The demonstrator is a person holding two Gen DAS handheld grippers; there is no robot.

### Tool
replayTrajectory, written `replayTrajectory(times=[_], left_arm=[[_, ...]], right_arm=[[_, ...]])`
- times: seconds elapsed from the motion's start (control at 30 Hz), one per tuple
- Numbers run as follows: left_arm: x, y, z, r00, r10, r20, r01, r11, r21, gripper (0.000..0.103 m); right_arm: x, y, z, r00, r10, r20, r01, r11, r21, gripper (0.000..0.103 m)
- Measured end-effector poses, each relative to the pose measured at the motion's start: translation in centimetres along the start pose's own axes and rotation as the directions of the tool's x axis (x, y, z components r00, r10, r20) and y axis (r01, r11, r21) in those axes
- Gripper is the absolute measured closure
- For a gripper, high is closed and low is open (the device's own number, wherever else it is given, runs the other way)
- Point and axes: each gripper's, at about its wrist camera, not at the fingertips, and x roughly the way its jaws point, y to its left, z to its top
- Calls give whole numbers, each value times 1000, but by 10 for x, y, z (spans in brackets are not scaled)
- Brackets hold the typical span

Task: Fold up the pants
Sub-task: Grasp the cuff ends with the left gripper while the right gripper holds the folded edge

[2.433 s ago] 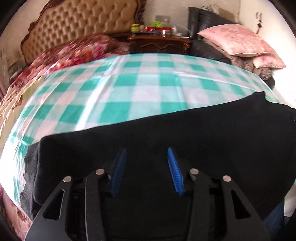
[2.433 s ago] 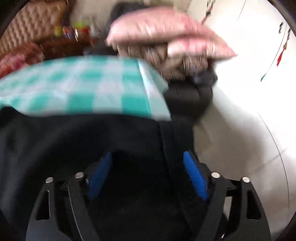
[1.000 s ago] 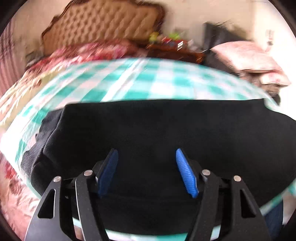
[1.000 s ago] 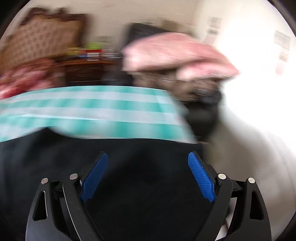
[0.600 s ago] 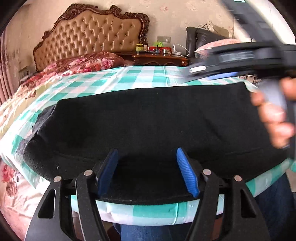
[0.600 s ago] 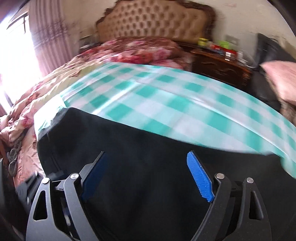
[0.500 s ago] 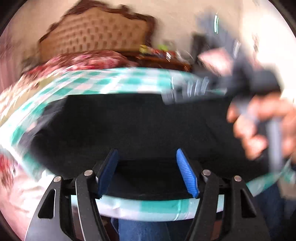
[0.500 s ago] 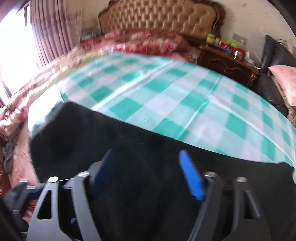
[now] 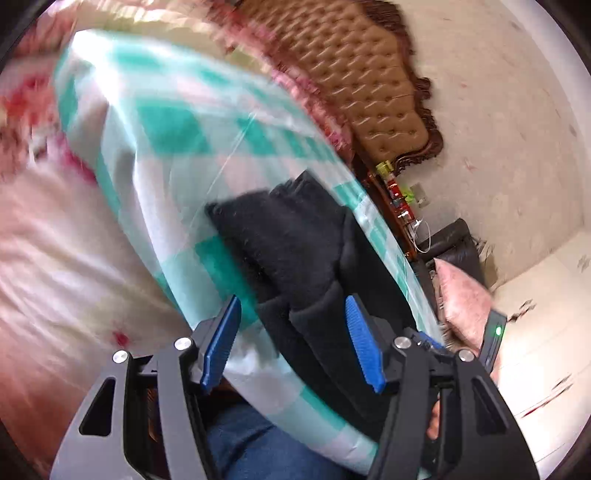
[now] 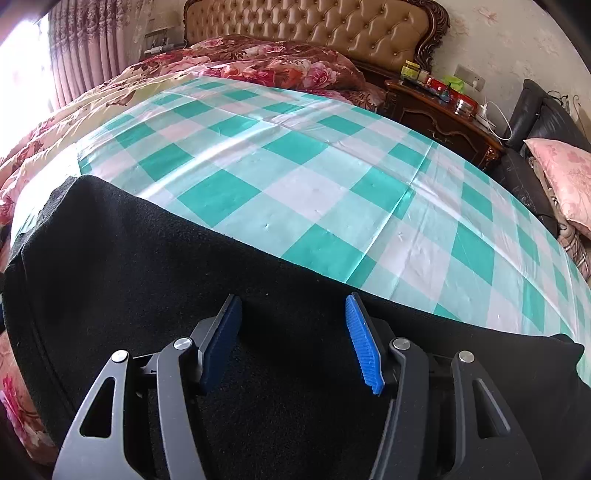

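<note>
The black pants [image 10: 155, 280] lie folded lengthwise along the near edge of the green and white checked sheet [image 10: 303, 173]. My right gripper [image 10: 291, 339] is open and empty, hovering over the middle of the pants. In the left wrist view, tilted and blurred, the pants [image 9: 295, 251] show end on at the bed's left corner. My left gripper [image 9: 291, 343] is open and empty just in front of that end. Part of the right gripper shows at that view's right edge [image 9: 491, 339].
A tufted tan headboard [image 10: 317, 22] and a red floral quilt [image 10: 258, 62] lie at the far side. A dark nightstand [image 10: 439, 110] with jars, a black chair [image 10: 543, 122] and pink pillows [image 10: 561, 173] stand at the right. The person's jeans [image 9: 251, 446] are below the bed edge.
My left gripper has swung left and rolled, now facing the left end of the pants. My right gripper has moved left over the pants' middle and steadied. Both stay open.
</note>
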Motion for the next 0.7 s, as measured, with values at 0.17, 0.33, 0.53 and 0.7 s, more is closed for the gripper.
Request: replayTrajectory(times=[0.17, 0.33, 0.53, 0.7], left_arm=[[13, 4, 17, 999, -38, -31, 35, 997, -76, 52], [27, 13, 37, 995, -81, -59, 73, 990, -120, 65], [26, 22, 32, 991, -125, -50, 114, 978, -173, 58], [30, 23, 34, 987, -141, -72, 124, 972, -201, 54]], right_arm=[[0, 1, 0, 1000, -2, -1, 2, 1000, -4, 48], [-13, 6, 6, 1000, 6, 2, -6, 1000, -13, 54], [-33, 57, 41, 967, 253, 25, -251, 966, -56, 75], [0, 87, 60, 959, 282, -31, -283, 957, -61, 82]])
